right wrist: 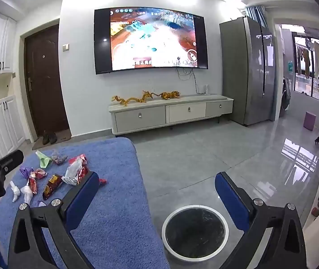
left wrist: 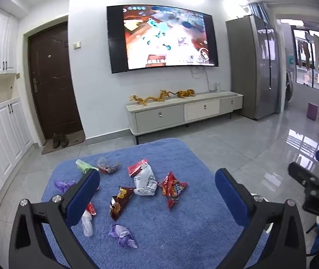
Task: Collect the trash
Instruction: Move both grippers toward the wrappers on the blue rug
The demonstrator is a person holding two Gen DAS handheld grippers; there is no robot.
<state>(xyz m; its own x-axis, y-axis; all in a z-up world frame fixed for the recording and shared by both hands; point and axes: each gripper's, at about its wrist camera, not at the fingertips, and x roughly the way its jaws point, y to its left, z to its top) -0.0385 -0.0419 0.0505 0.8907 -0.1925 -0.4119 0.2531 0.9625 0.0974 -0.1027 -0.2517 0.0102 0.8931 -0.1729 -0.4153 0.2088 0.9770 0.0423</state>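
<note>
Several pieces of trash lie on a blue cloth-covered table (left wrist: 159, 235): a red snack bag (left wrist: 173, 188), a dark red snack bag (left wrist: 120, 200), a white crumpled bag (left wrist: 145, 180), purple wrappers (left wrist: 123, 235) and a green wrapper (left wrist: 83, 165). My left gripper (left wrist: 157, 199) is open and empty, above the trash. My right gripper (right wrist: 157, 197) is open and empty, to the right of the table (right wrist: 114, 213), above a round bin (right wrist: 195, 231) with a white rim and black liner. The trash also shows in the right wrist view (right wrist: 54, 174).
A TV cabinet (left wrist: 182, 112) stands against the far wall under a wall TV (left wrist: 161, 38). A grey fridge (left wrist: 253, 67) is at the right, a brown door (left wrist: 52, 78) and white cupboards (left wrist: 0, 134) at the left. Grey tiled floor (right wrist: 204, 152) surrounds the table.
</note>
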